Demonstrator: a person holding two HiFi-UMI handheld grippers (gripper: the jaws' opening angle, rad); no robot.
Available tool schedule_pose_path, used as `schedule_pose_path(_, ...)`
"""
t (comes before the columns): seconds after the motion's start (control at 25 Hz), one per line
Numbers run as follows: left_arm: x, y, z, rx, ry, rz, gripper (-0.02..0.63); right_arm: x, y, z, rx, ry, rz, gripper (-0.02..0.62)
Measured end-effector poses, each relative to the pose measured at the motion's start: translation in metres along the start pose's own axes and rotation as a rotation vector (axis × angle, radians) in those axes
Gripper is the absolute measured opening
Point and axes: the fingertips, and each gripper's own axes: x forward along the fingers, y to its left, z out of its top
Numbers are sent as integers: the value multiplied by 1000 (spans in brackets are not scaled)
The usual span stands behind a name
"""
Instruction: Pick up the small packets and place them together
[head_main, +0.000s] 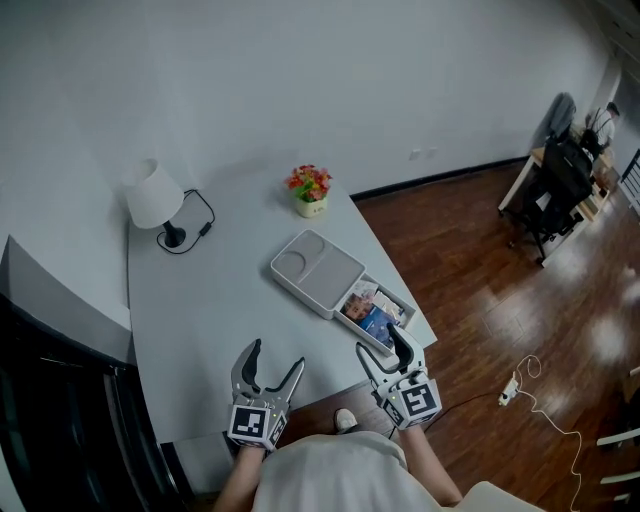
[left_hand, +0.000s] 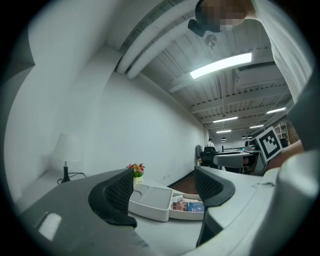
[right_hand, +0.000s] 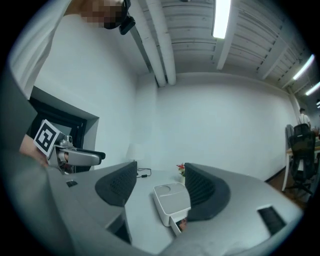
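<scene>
In the head view, a pale table carries a lamp, a flower pot and a flat white box with its drawer pulled out toward the table's right edge. The small packets lie together inside that drawer. The left gripper is held over the near edge of the table, well apart from the box, jaws spread and empty. The right gripper is just beside the near end of the drawer, its jaws also spread with nothing in them; one tip sits close to the packets, though I cannot tell if it touches the drawer.

In the left gripper view, both jaws stand apart with only open air between them. Beyond them lies the box, with the packets in the drawer to its right, some way ahead.

In the right gripper view, the jaws again stand apart and grip nothing. The box shows between them, ahead on the table. Only a sliver of the drawer shows beside the right-hand jaw. The left gripper is seen off to the left.
</scene>
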Motion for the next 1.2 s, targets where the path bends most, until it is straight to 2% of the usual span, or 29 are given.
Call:
schedule_pose_path(0.2, 25, -28, -8, 31, 28, -89, 387, -21, -29, -24, 33, 67, -28, 311)
schedule_pose_path(0.4, 50, -57, -21, 4, 54, -161, 387, -38, -54, -63, 52, 177, 19, 310)
schedule_pose_path(0.52, 63, -70, -29, 7, 77, -188, 387, -39, -77, -94, 15, 259, 45, 310)
schedule_pose_path(0.64, 71, -74, -31, 4, 85, -181, 387, -28, -99, -122, 6, 341, 107, 306)
schedule_pose_path(0.84, 74, -73, -30, 23, 96, -142, 387, 15, -119, -160, 54, 470, 254, 278)
schedule_pose_path(1.04, 70, -61, -19, 30, 93, -96, 387, 78, -111, -194, 22, 595, 381, 276)
schedule_pose_path(1.2, 60, -39, -16, 23, 98, -79, 387, 116, -96, -233, -36, 732, 433, 275)
